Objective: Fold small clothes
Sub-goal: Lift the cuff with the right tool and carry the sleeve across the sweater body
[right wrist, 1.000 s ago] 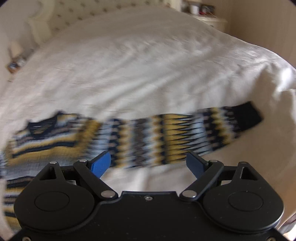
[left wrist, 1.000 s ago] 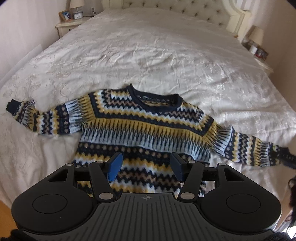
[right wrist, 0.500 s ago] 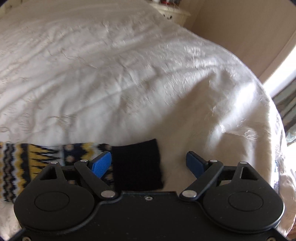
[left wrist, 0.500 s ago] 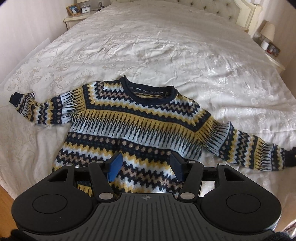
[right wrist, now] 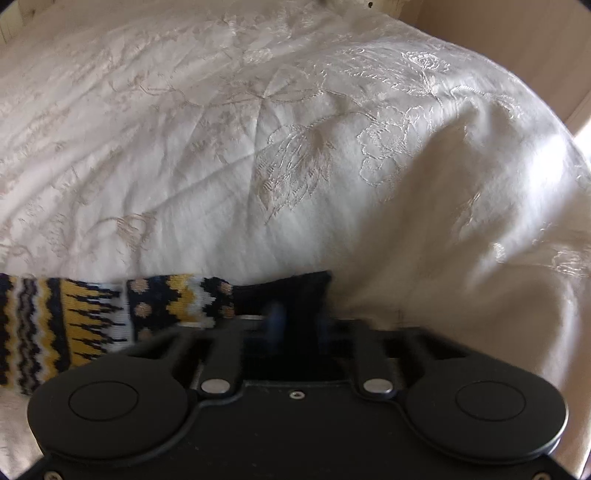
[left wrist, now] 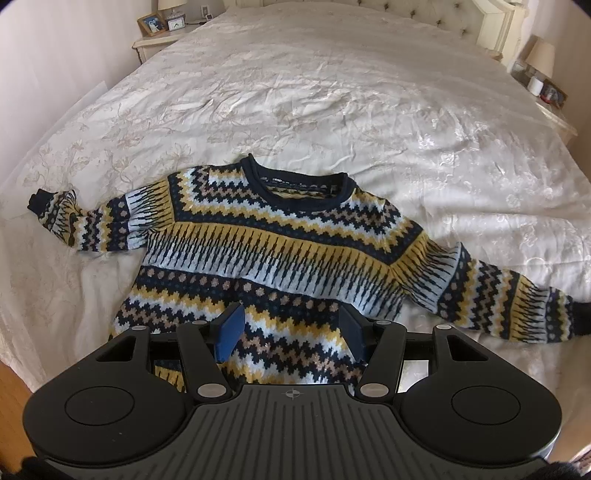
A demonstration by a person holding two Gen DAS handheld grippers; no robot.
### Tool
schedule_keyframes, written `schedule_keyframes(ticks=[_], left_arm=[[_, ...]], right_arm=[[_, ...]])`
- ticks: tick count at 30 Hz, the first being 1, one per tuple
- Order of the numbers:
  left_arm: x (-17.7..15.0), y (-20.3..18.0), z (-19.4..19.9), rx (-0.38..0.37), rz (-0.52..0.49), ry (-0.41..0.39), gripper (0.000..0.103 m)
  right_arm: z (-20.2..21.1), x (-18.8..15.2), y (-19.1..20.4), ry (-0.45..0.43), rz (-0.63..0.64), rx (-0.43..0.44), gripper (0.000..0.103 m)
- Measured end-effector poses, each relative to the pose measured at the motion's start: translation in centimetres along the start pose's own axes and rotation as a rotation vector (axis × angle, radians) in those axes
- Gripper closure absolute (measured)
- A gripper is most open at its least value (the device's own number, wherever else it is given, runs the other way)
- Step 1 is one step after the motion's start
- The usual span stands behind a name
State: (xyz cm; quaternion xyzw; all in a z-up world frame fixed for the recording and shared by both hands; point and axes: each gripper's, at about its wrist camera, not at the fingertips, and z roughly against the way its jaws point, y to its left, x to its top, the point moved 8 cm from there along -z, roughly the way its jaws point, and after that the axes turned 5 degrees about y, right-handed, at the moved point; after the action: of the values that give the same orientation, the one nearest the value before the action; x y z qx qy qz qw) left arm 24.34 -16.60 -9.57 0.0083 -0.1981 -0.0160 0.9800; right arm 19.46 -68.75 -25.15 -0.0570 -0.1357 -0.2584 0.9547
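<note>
Since a second ago the right gripper (right wrist: pixel 295 317) has swung along the sleeve to the dark cuff (right wrist: pixel 291 291), and its fingers have just been closing — now pinched on it. Flat on the white bed (left wrist: pixel 332 110) lies the sweater (left wrist: pixel 266 251). Over its hem hangs the left gripper (left wrist: pixel 291 332), half open, holding nothing. Only that view shows nightstands beyond the sweater.

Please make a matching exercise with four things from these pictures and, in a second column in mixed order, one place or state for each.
1. sweater
2. right gripper
3. left gripper
4. framed photo

A. on the nightstand
B. open above the hem
C. spread flat on the bed
D. shut on the dark cuff

Pairs: 1-C, 2-D, 3-B, 4-A
</note>
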Motion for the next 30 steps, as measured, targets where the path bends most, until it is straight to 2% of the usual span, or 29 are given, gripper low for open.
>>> schedule_keyframes(ticks=[8,13,16,20,23,27,30], left_arm=[[-0.3,0.7,-0.2,-0.017,-0.009,0.006,0.048],[0.0,2.0,-0.4,-0.043,-0.017,-0.003,0.048],[0.2,3.4,-0.6,-0.064,-0.03,-0.007,0.048],[0.9,6.3,-1.3,-0.103,-0.036,-0.012,0.048],[2.0,9.3,-1.9,-0.133,-0.053,-0.016,0.048],[3.8,14.2,-2.7,-0.16,-0.07,-0.03,0.048],[5.0,17.9,-3.5,-0.151,-0.085,-0.04,0.048]], right_arm=[[5.2,0.9,0.9,-0.095,-0.09,0.163,0.089],[10.1,1.5,3.9,-0.172,-0.109,0.251,0.089],[12.9,2.1,7.1,-0.212,-0.115,0.31,0.089],[16.7,3.0,12.4,-0.271,-0.129,0.388,0.089],[20.0,3.4,18.1,-0.318,-0.122,0.437,0.089],[23.8,3.8,28.3,-0.367,-0.067,0.516,0.089],[24.7,3.3,36.0,-0.373,-0.016,0.581,0.089]])
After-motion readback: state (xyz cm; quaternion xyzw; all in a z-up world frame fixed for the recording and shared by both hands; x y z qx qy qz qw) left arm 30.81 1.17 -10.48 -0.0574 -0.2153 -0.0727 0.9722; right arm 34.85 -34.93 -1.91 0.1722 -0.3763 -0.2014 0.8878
